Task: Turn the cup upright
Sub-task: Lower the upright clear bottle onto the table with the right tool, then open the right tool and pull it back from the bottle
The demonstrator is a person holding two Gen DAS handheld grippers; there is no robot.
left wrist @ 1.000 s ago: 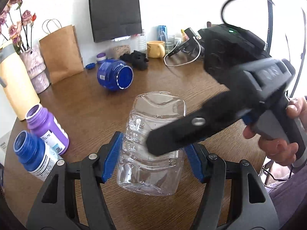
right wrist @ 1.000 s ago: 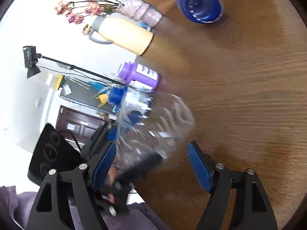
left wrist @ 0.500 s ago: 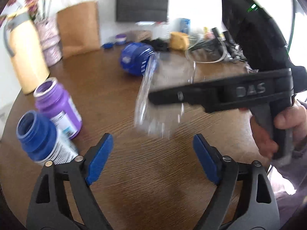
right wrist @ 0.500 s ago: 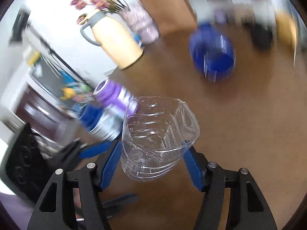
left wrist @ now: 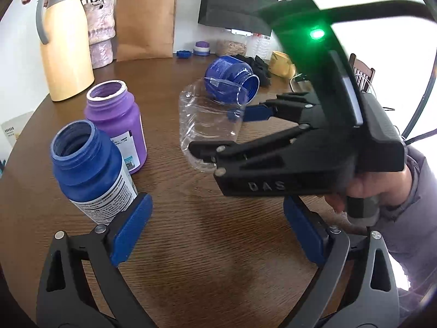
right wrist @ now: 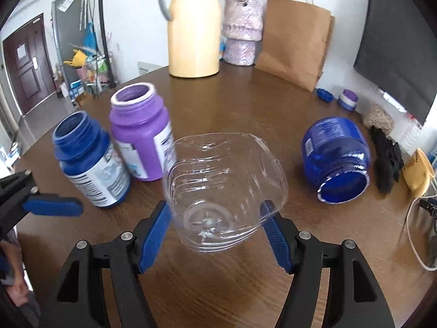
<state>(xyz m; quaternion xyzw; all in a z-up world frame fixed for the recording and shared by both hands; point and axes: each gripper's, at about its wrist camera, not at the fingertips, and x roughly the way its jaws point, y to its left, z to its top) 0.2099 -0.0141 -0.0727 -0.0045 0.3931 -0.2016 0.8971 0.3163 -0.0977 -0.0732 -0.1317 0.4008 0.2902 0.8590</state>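
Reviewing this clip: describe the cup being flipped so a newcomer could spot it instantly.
On the round wooden table, look just right of the two open-topped bottles, purple and blue. There the right gripper holds the cup between its blue fingers. It alone is clear, ribbed plastic; every nearby container is opaque or coloured.

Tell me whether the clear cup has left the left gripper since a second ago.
Yes. The clear cup has moved out from between the open left gripper pads, farther toward the tipped blue jar, now clamped in the right gripper.

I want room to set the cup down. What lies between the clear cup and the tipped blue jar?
Only bare table separates clear cup from tipped blue jar, in the right wrist view.
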